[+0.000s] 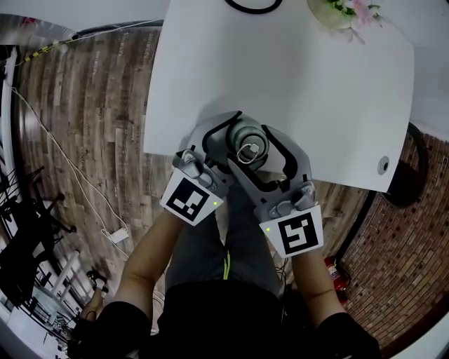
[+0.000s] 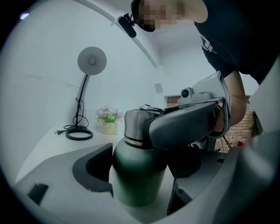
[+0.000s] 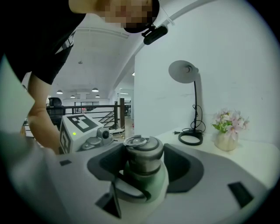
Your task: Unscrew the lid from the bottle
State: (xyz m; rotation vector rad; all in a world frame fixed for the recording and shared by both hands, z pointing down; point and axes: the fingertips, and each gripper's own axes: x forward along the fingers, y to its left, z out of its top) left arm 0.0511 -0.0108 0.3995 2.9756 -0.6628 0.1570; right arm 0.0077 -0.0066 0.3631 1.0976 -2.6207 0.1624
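Green bottle (image 1: 235, 134) stands at the bench's (image 1: 316, 91) near edge; left claw (image 2: 139, 173) gapes round its body, right claw (image 3: 144, 164) wide round the lid (image 3: 143, 148), neither pressing; an uneven squeeze could tip it off, or a weak one let it spin.

Bottle (image 1: 238, 132) body hidden under lid (image 1: 250, 149); flower pot (image 1: 338, 14), probably lamp base (image 1: 252, 6), cut by top edge.

The white table (image 1: 295, 84) is very bright under soft, even light, while the wood floor (image 1: 91, 126) looks dim. Both gripper views are round with black corners, and lines bend near the edges. Things close to the camera look blurry. The metal lid (image 3: 142, 146) shines a little on top.
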